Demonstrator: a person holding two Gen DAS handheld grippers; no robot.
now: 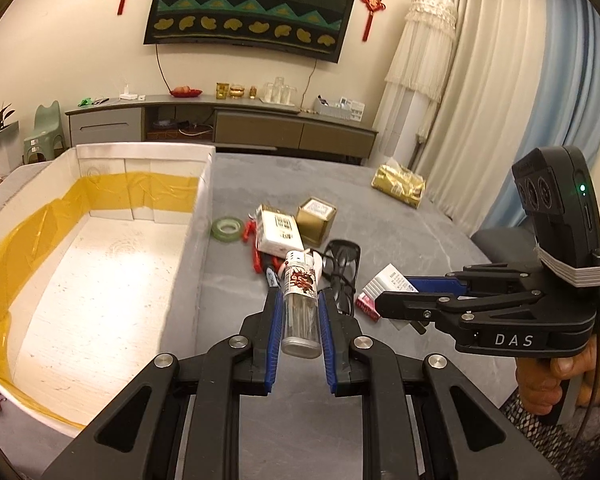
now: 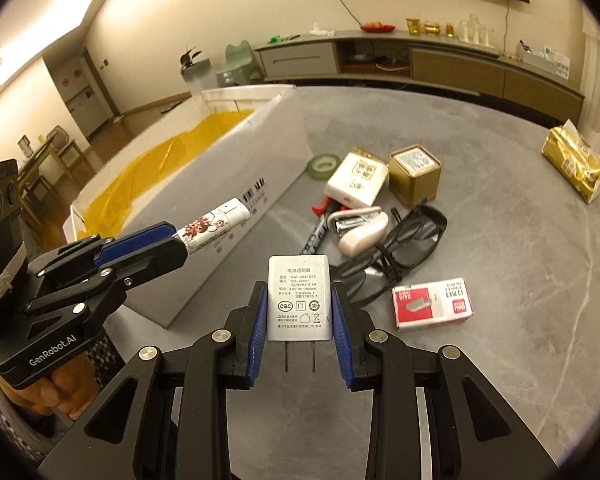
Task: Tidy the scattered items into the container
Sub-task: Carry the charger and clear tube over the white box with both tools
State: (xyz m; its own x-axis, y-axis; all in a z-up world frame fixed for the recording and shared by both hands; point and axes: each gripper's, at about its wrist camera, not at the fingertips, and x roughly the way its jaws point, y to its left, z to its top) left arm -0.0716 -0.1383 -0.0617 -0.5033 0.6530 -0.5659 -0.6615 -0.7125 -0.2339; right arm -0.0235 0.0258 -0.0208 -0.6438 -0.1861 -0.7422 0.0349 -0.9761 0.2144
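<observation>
Left wrist view: left hand-held gripper clamped on a clear lighter, held above the grey worktop just right of the white container. Right hand-held gripper seen side-on, over the staple box.

Right wrist view: right hand-held gripper clamped on a white charger, prongs pointing back. Glasses, staple box, stapler, tape roll, gold tin scattered ahead on worktop, outside container.

Grey stone-look table, matt and veined; white foam-like container with glossy yellow film lining; clear plastic lighter (metal-capped); matt white plastic charger; shiny gold tin.
</observation>
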